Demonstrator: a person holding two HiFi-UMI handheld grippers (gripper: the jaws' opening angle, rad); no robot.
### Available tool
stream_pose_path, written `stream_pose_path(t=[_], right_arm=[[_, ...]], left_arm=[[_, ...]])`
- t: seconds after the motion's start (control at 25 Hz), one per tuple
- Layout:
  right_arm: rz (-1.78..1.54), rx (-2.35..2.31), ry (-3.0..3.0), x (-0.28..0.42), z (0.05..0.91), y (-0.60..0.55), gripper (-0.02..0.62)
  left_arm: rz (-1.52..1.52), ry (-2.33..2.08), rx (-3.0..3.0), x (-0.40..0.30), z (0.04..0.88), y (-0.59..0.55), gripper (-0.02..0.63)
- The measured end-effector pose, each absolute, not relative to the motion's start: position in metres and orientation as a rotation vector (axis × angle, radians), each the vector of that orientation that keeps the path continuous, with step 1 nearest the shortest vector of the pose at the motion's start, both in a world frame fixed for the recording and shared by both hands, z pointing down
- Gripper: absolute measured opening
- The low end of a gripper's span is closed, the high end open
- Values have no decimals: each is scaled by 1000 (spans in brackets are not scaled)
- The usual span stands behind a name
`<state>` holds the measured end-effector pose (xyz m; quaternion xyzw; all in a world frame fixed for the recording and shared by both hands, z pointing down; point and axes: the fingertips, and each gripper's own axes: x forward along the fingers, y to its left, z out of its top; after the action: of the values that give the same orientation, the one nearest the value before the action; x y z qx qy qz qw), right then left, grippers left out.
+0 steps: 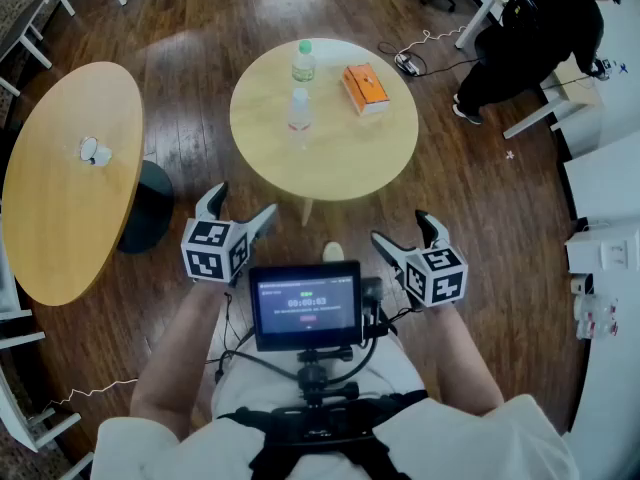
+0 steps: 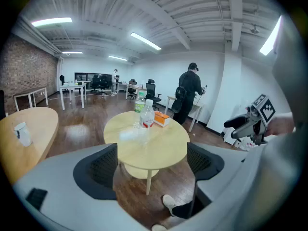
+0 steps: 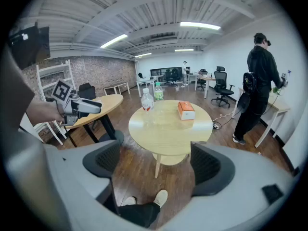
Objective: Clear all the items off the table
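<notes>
Grippers released, empty: left gripper (image 1: 243,206), right gripper (image 1: 402,228); my hasty reach could tip clear bottle (image 1: 299,116) off counter (image 1: 350,163).

The head view looks steeply down on the round table (image 1: 340,158) just ahead. Both gripper views face it from lower, side by side, off its near edge, sharing the table and the wooden floor (image 1: 470,198).

Matt wood table (image 1: 345,158); glossy wood floor (image 1: 480,203)
</notes>
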<state>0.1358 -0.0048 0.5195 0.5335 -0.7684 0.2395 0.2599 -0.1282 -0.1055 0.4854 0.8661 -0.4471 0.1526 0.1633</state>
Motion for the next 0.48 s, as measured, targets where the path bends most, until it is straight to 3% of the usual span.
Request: stream_pose_path(t=[0.48], right_arm=[[612, 1295, -2123, 190, 509, -108, 472]], left_arm=[[506, -1123, 2625, -18, 495, -261, 464]])
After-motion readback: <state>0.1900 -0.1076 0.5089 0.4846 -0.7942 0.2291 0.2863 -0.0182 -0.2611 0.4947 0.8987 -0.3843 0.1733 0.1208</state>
